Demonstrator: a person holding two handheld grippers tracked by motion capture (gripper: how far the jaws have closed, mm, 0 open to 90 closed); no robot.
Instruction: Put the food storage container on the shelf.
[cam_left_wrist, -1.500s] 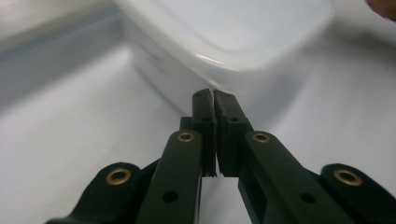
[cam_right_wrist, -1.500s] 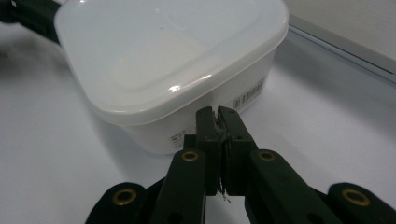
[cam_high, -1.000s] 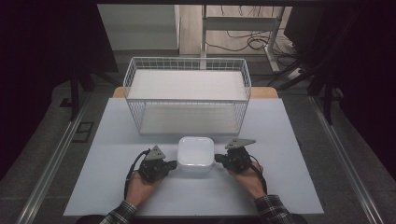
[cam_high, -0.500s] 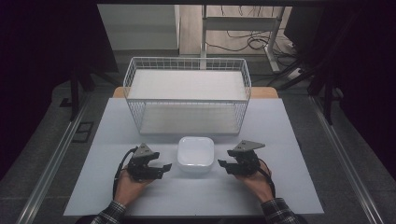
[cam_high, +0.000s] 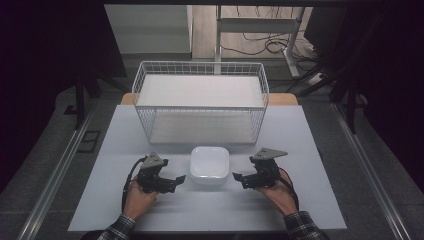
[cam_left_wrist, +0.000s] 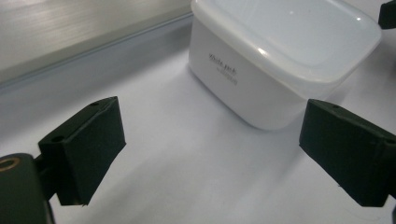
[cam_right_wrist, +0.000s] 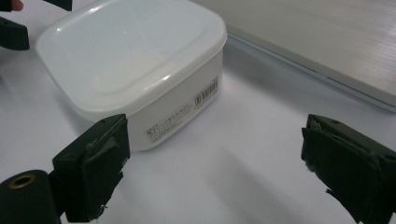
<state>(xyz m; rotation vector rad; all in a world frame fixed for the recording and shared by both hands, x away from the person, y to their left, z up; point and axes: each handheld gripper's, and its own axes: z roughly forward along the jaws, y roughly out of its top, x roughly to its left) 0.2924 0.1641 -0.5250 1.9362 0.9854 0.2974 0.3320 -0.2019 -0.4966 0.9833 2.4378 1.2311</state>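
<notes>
Both grippers, left (cam_high: 172, 181) and right (cam_high: 239, 177), gape beside the lidded box (cam_high: 210, 165); uneven squeezing might tip it.

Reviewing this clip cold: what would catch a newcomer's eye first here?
Probably the white lidded container at the centre of the white table, flanked by the left gripper and right gripper, both open and apart from it. Behind it stands an empty white wire basket.
</notes>
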